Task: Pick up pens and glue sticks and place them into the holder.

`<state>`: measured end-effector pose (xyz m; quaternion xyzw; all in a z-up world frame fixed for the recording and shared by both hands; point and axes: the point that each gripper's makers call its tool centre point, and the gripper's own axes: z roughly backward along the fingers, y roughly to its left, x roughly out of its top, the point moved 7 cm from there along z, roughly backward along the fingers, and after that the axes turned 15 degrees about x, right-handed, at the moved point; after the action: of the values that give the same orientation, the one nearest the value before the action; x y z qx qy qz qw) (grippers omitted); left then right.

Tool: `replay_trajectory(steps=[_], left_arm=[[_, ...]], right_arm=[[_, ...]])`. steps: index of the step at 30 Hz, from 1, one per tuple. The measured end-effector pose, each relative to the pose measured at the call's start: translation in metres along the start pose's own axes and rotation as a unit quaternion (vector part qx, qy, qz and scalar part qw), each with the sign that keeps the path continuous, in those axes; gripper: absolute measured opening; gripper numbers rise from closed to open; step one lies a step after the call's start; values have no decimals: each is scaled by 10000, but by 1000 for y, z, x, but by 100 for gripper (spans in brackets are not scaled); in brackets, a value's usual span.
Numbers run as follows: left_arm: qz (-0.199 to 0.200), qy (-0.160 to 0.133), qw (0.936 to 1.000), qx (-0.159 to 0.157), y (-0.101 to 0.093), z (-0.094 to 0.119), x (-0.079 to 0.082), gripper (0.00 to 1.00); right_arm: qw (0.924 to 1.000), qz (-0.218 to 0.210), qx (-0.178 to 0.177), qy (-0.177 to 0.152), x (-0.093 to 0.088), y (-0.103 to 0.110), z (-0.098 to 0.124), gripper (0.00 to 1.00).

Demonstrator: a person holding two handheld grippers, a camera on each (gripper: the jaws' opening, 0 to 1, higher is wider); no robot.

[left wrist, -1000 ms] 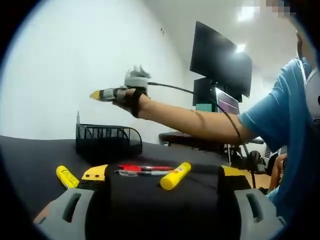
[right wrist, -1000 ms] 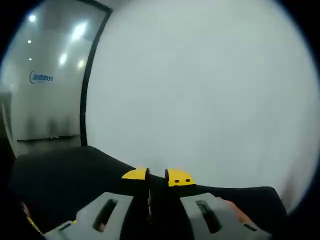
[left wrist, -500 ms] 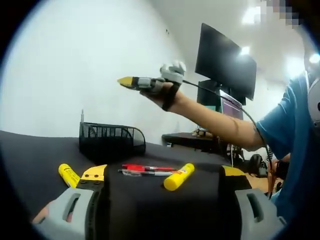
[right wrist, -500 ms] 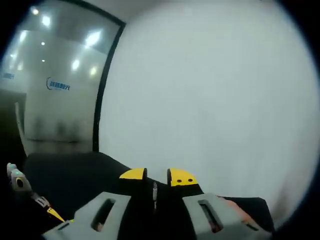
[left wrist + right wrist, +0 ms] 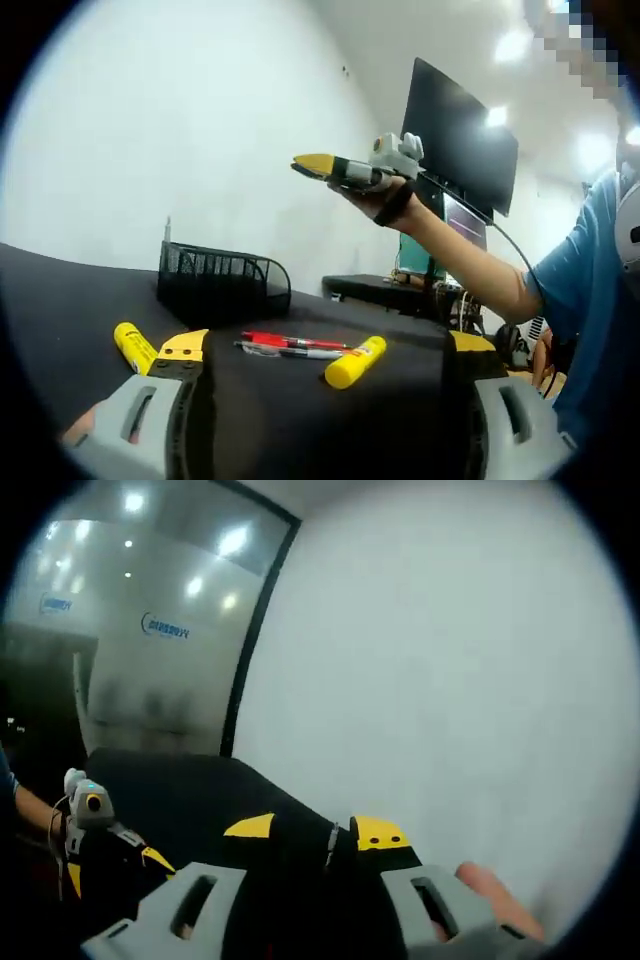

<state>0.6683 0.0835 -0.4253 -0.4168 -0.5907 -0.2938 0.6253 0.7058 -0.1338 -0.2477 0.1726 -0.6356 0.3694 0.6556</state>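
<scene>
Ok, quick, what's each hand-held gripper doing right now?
Left hand-held gripper: open, holding nothing.
Right hand-held gripper: cannot tell; jaws stand slightly apart.

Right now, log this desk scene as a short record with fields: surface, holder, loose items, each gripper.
surface: black table
holder: black mesh holder at the far side, by the white wall
glue sticks: one yellow glue stick right of the pens, another glue stick at the left
pens: red pen and clear pen lying side by side
left gripper: open, low over the table
right gripper: raised in the air above the table, jaws nearly together
</scene>
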Motion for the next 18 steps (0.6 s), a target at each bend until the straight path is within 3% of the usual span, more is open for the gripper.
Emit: replay_trajectory(steps=[6,10,16,18], left_arm=[[-162,72,9998,-121,-5,0,-3,96],[-186,86,9997,-125,-4,0,-3,96],[-210,94,9997,-123,-6,1,-4,96],[-221,104,9996,-117,-6,1,-4,96]], right_arm=[[9977,241,536,347,2,29,9,31],[9940,284,877,587,-3,30,10,33],[9819,257,1489,1141,-19,49,11,34],[9737,268,1725,1465,-29,58,11,34]])
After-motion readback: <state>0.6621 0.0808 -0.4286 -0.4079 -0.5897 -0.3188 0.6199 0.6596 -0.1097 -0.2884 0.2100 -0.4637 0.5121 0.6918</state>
